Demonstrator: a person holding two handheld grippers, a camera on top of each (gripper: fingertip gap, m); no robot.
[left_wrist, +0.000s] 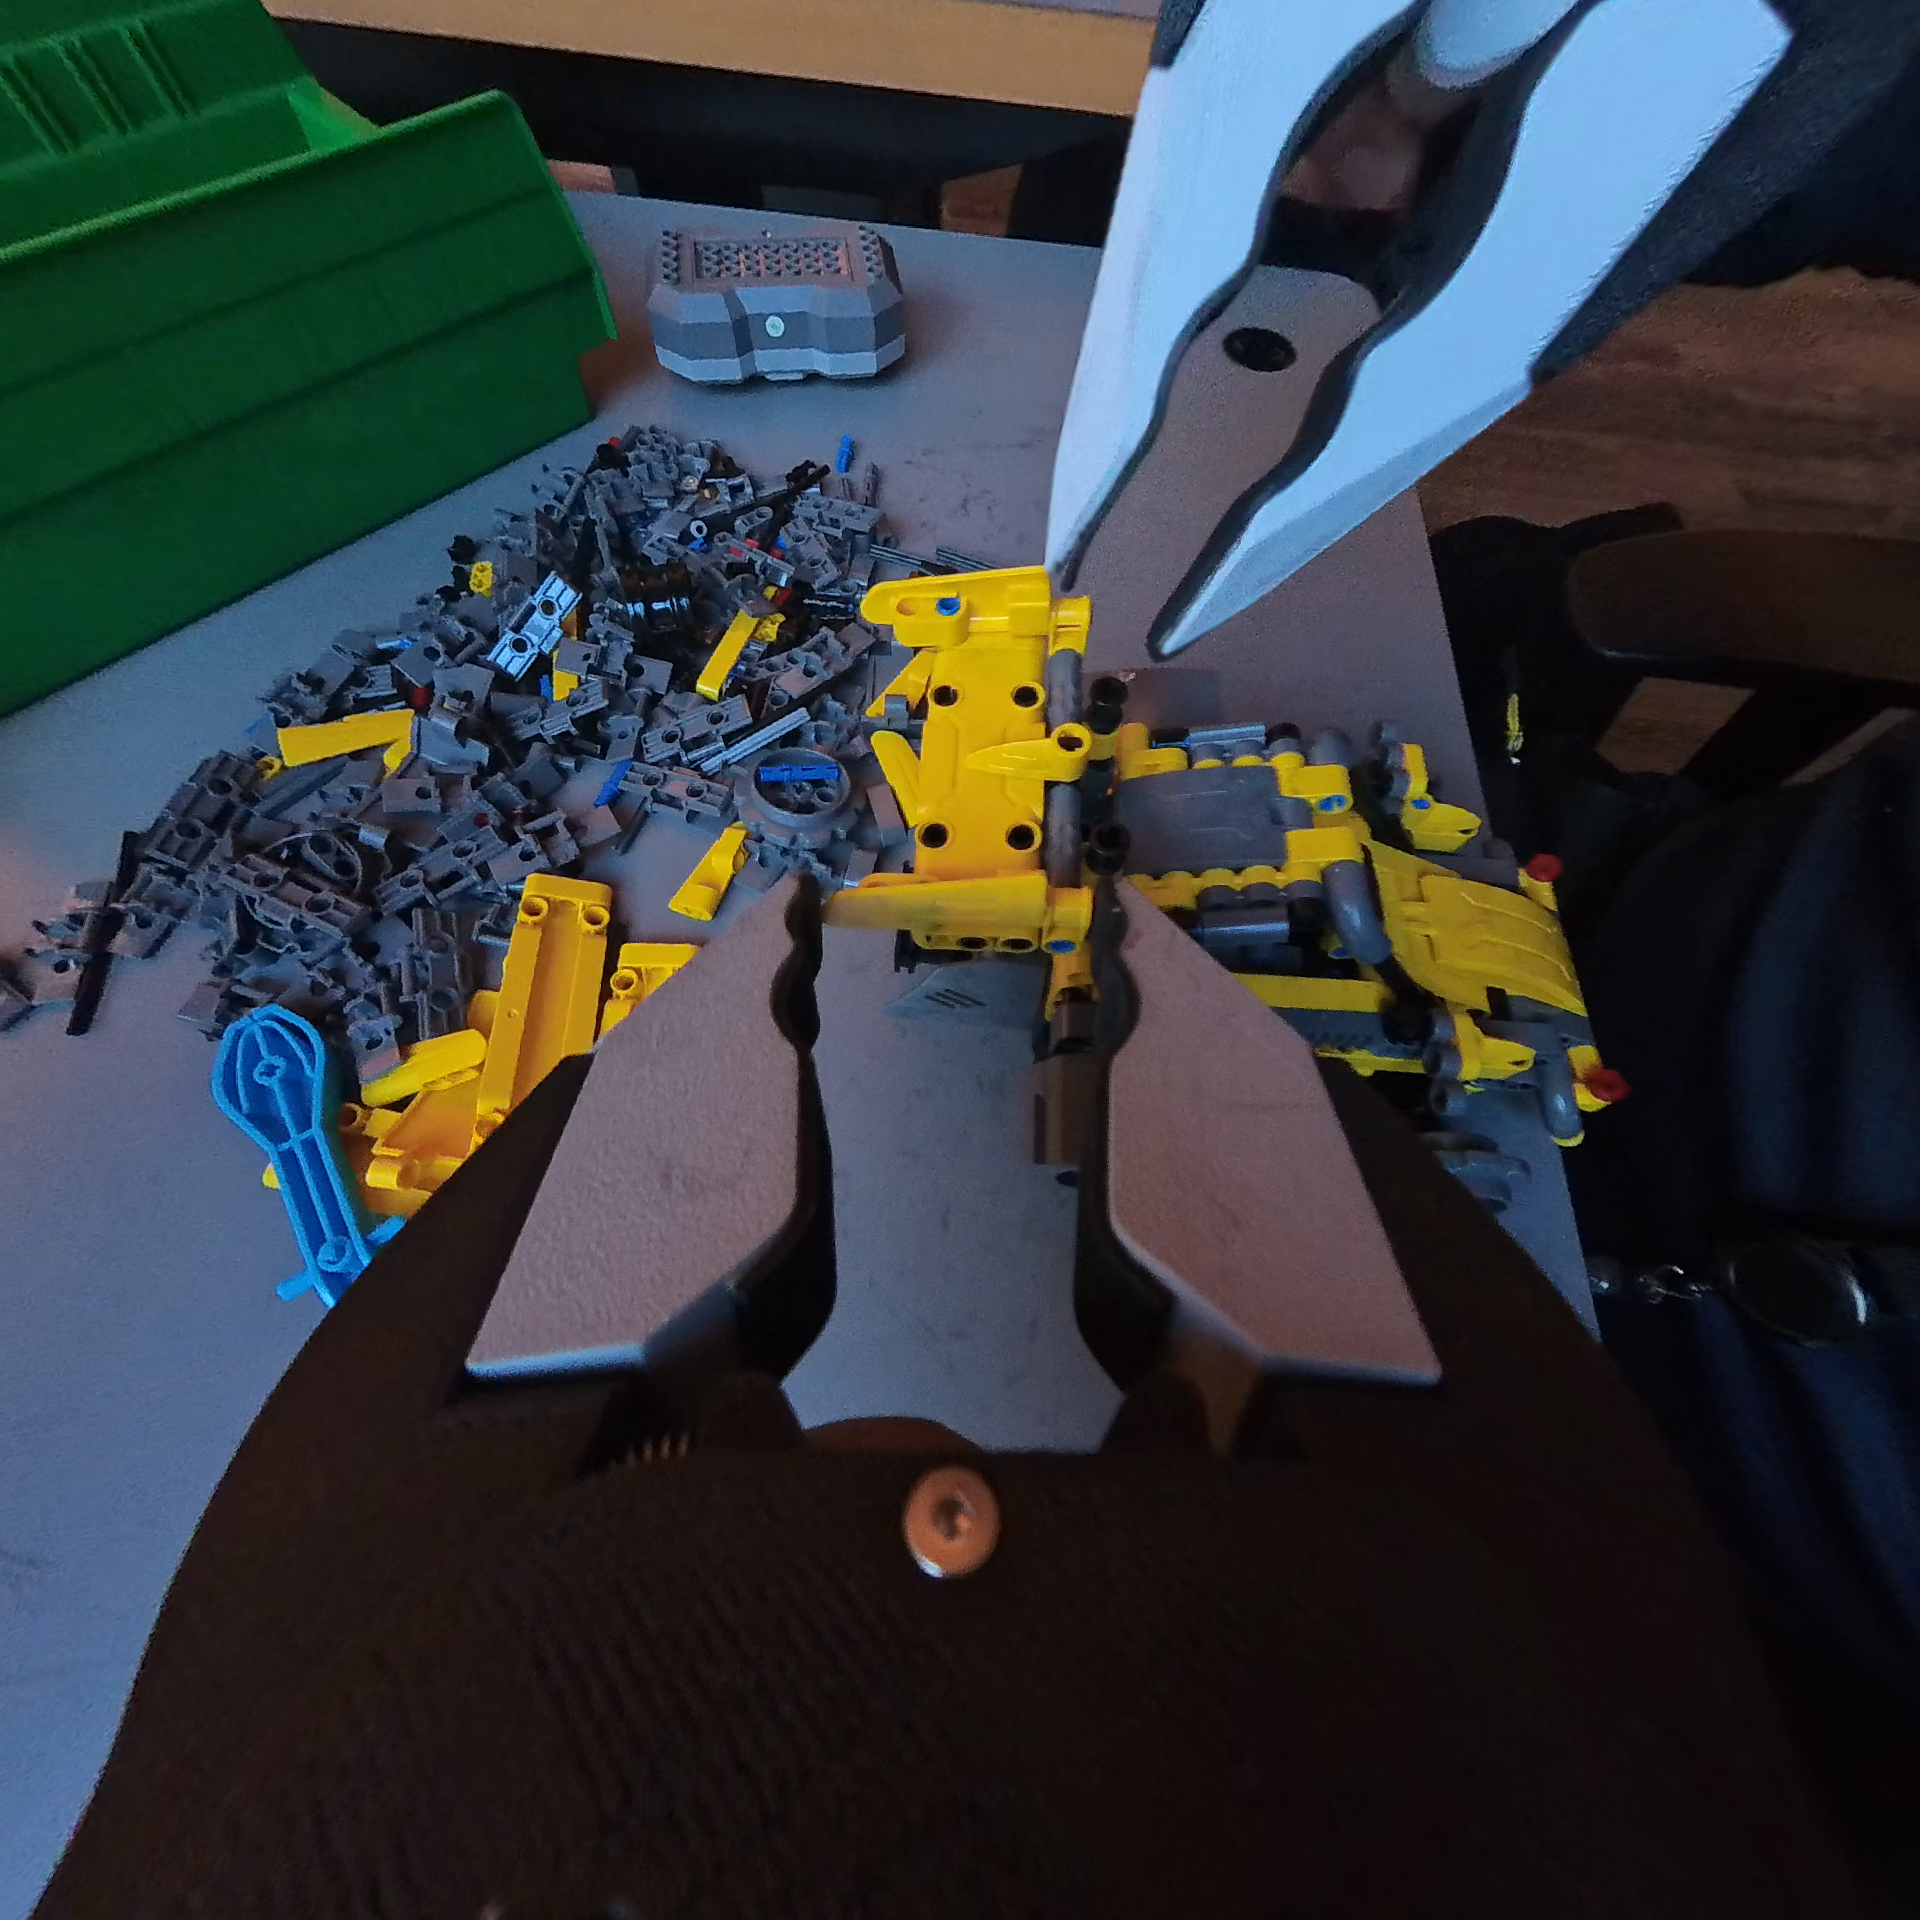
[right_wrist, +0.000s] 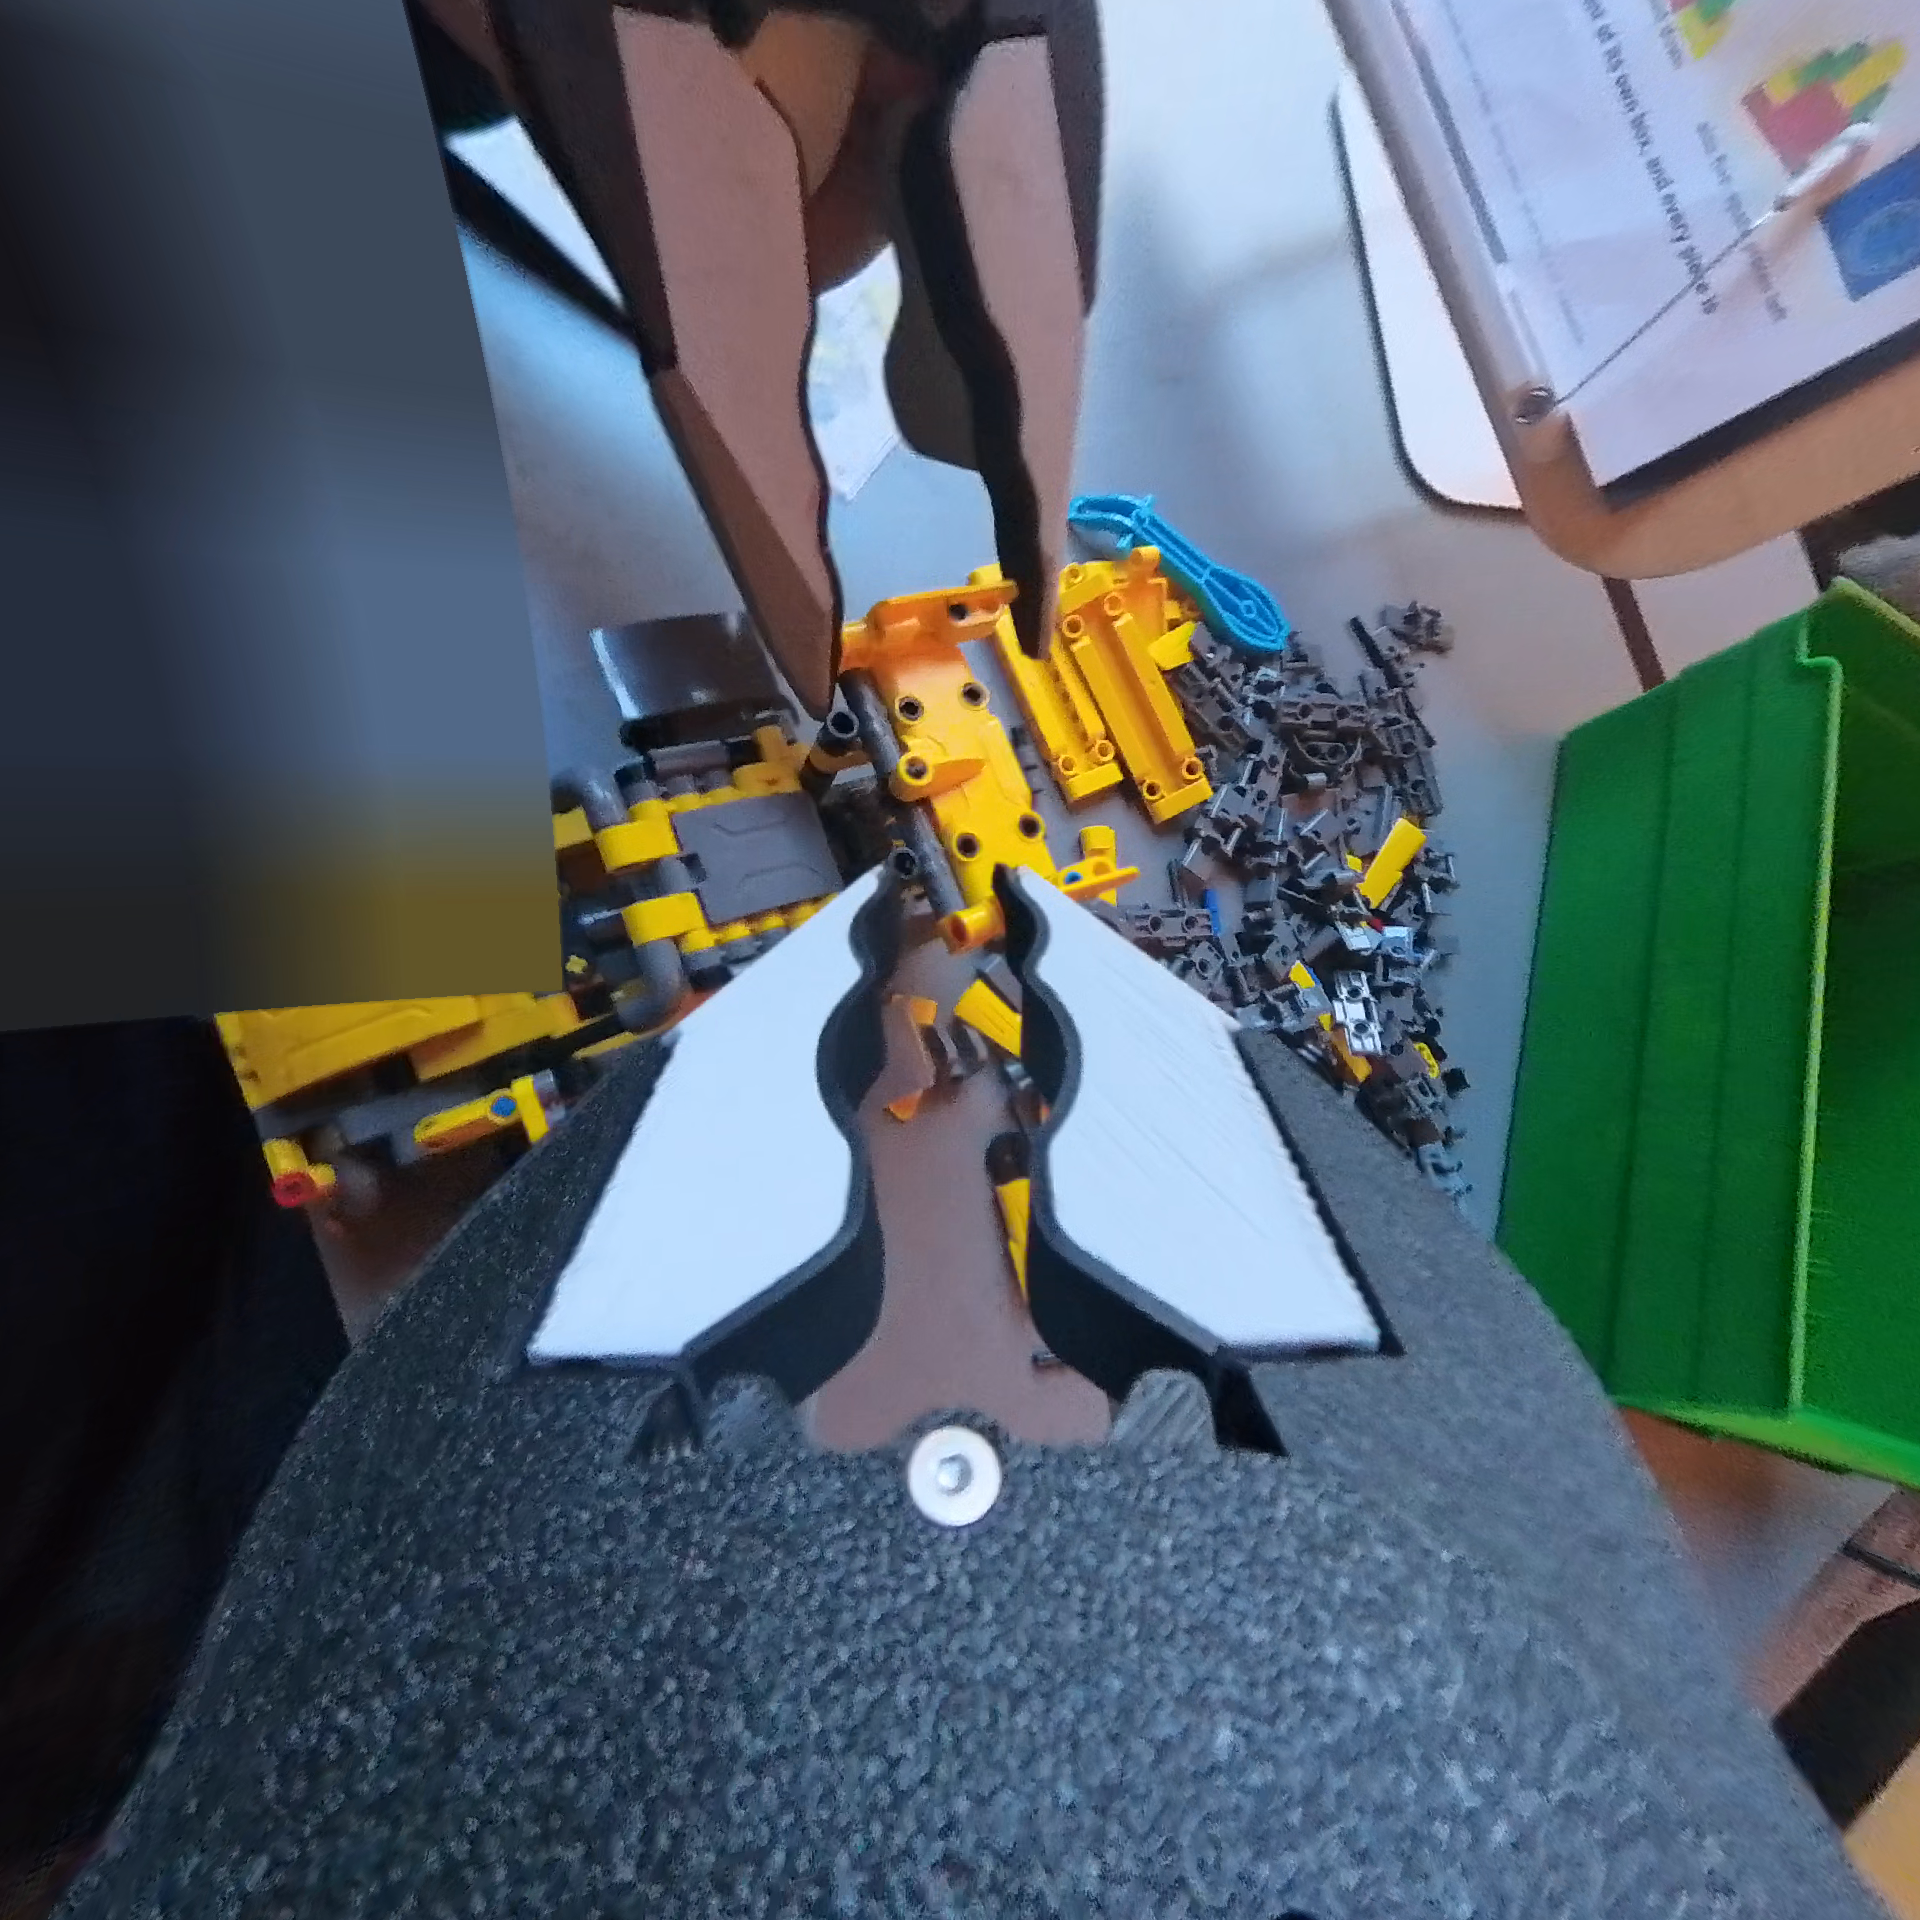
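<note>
The left claw (left_wrist: 956, 914), brown-fingered, stands open with its tips at the near edge of a yellow panel (left_wrist: 977, 748) that forms one end of a half-built yellow and grey brick model (left_wrist: 1299, 862); nothing is gripped. The model lies on a pale grey bench (left_wrist: 156, 1403) whose surface shows scuffs and smudges. From the far side the right claw (left_wrist: 1112, 603), white-fingered, reaches down, also open, one tip touching the panel's far corner. Left of the model spreads a heap of small grey pieces (left_wrist: 499, 748) mixed with yellow ones, with a blue plastic tool (left_wrist: 286, 1132) at its near edge. Beyond the heap sits a grey box-shaped block (left_wrist: 774, 307), and a green bin (left_wrist: 260, 343) stands at the bench's far left. Behind runs a wooden edge (left_wrist: 727, 42). In the right wrist view a printed sheet (right_wrist: 1714, 208) lies on a neighbouring surface.
</note>
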